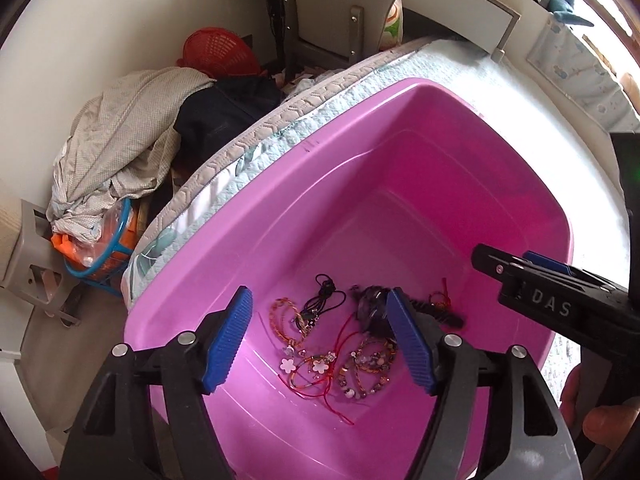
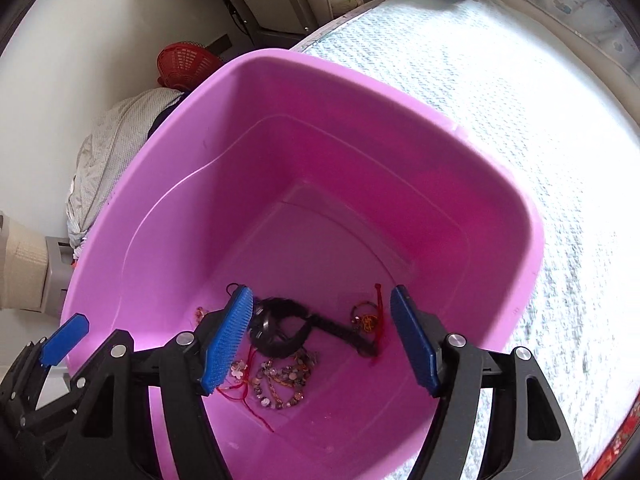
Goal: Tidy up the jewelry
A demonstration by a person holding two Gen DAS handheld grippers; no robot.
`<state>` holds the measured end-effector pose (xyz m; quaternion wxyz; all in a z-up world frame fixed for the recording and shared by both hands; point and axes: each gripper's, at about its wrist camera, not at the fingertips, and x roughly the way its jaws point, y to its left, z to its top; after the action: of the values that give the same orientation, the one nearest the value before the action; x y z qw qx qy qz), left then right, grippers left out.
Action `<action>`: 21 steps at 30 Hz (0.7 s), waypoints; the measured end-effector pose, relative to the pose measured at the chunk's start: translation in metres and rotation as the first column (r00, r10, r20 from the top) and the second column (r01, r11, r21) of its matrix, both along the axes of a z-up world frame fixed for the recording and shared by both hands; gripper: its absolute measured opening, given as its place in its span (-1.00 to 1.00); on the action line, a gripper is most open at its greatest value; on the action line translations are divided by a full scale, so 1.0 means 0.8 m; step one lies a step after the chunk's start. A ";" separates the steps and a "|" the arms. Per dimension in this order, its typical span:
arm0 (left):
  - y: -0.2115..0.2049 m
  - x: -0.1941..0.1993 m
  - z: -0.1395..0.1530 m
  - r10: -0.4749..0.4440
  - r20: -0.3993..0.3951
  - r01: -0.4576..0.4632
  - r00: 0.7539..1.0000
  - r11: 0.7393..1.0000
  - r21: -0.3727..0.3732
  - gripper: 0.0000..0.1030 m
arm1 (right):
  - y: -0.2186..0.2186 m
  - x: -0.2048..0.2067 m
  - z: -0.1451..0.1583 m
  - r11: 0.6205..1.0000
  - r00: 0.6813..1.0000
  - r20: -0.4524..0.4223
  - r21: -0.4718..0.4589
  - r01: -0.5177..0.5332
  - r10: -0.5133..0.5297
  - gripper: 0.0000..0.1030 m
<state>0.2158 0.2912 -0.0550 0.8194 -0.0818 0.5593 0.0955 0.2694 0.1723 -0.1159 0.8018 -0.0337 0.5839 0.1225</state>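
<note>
Left wrist view: left gripper (image 1: 320,340) spread wide, nothing between its pads, poised over a tangle of beaded and red-thread bracelets (image 1: 340,364) on the floor of a pink plastic tub (image 1: 400,92). Right gripper (image 2: 322,340) likewise spread and empty, above a black hair tie (image 2: 280,330). Best to pinch one strand at the tangle's edge and lift slowly, since the cords look knotted together. Tub sits on a white quilted mattress (image 2: 520,120); beyond, crumpled clothes (image 1: 120,152) and a red basket (image 1: 220,52) against the wall.
</note>
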 end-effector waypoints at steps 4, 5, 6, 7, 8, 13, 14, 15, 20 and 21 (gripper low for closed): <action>0.002 -0.006 0.010 0.004 -0.001 -0.004 1.000 1.000 0.006 0.57 | -0.012 -0.012 0.006 1.000 1.000 -0.001 0.002 0.016 -0.016 0.33; 0.002 -0.007 0.013 0.005 -0.004 -0.005 1.000 1.000 0.009 0.63 | -0.015 -0.015 0.008 1.000 1.000 -0.003 -0.001 0.019 -0.019 0.33; 0.002 -0.010 0.017 0.008 -0.004 -0.008 1.000 1.000 0.013 0.65 | -0.017 -0.017 0.011 1.000 1.000 -0.006 0.001 0.021 -0.021 0.33; 0.003 -0.012 0.020 0.012 -0.002 -0.012 1.000 1.000 0.017 0.68 | -0.020 -0.020 0.014 1.000 1.000 -0.008 0.003 0.023 -0.023 0.33; 0.004 -0.014 0.025 0.015 -0.001 -0.015 1.000 1.000 0.019 0.72 | -0.025 -0.024 0.018 1.000 1.000 -0.009 0.000 0.025 -0.025 0.33; 0.008 -0.021 0.041 0.021 -0.010 -0.021 1.000 1.000 0.014 0.79 | -0.037 -0.042 0.035 0.999 0.999 -0.025 0.007 0.043 -0.043 0.33; 0.008 -0.023 0.044 0.019 -0.011 -0.018 1.000 1.000 0.013 0.81 | -0.038 -0.047 0.040 0.999 0.999 -0.026 0.013 0.043 -0.043 0.33; 0.008 -0.025 0.047 0.015 -0.012 -0.015 1.000 1.000 0.016 0.81 | -0.039 -0.050 0.043 0.999 0.999 -0.028 0.016 0.042 -0.041 0.33; 0.005 -0.038 0.059 -0.001 -0.012 0.001 1.000 1.000 0.028 0.82 | -0.036 -0.070 0.068 1.000 1.000 -0.016 0.010 0.008 -0.008 0.33; 0.004 -0.042 0.062 -0.003 -0.011 0.003 1.000 0.999 0.031 0.82 | -0.033 -0.074 0.073 1.000 1.000 -0.008 0.003 0.000 0.000 0.33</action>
<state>0.1825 0.2947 -0.0056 0.8175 -0.0676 0.5625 0.1036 0.2106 0.1457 -0.0572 0.7994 -0.0321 0.5871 0.1234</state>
